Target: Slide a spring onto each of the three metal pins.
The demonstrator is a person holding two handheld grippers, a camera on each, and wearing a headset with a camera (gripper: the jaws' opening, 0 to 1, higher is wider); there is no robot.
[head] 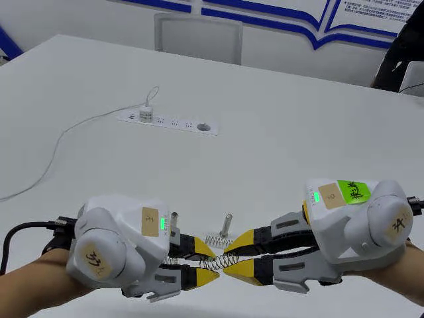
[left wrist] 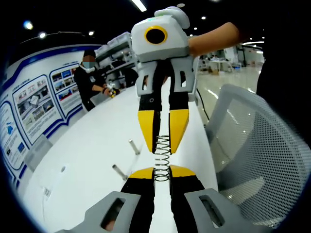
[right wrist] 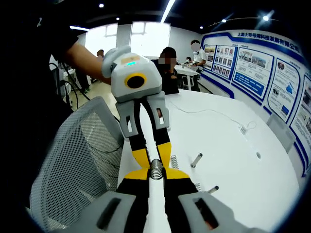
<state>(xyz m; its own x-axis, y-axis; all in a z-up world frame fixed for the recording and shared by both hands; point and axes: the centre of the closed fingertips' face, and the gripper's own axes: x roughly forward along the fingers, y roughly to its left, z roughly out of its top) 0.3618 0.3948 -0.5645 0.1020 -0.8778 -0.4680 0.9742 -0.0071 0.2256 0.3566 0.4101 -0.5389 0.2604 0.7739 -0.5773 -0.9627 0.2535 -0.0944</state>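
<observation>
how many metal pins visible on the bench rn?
2. One metal pin sits just beyond the left gripper; the second pin is to its right, behind the spring that both grippers hold. A third may be hidden behind the grippers.

Both ends of the spring (head: 220, 261) were buried between the yellow jaws of the left tool (head: 211, 264) and the right tool (head: 228, 262), which were clamped onto it, so I saw just its middle coils. The near pin (head: 174, 221) lost its foot behind the left tool's body. A second spring (head: 216, 240), lying on the counter (head: 278, 132), was partly covered by the right tool's upper jaw. The left forearm (head: 30, 285) and right forearm (head: 405, 281) ran off the head view's bottom edge. The white cable (head: 59, 142) ran off its left side, and the chair (head: 199, 36) was cropped at the top. The handwriting on the tools' labels (head: 150, 222) and the marks on the power strip (head: 169, 122) were too small for me to read.
</observation>
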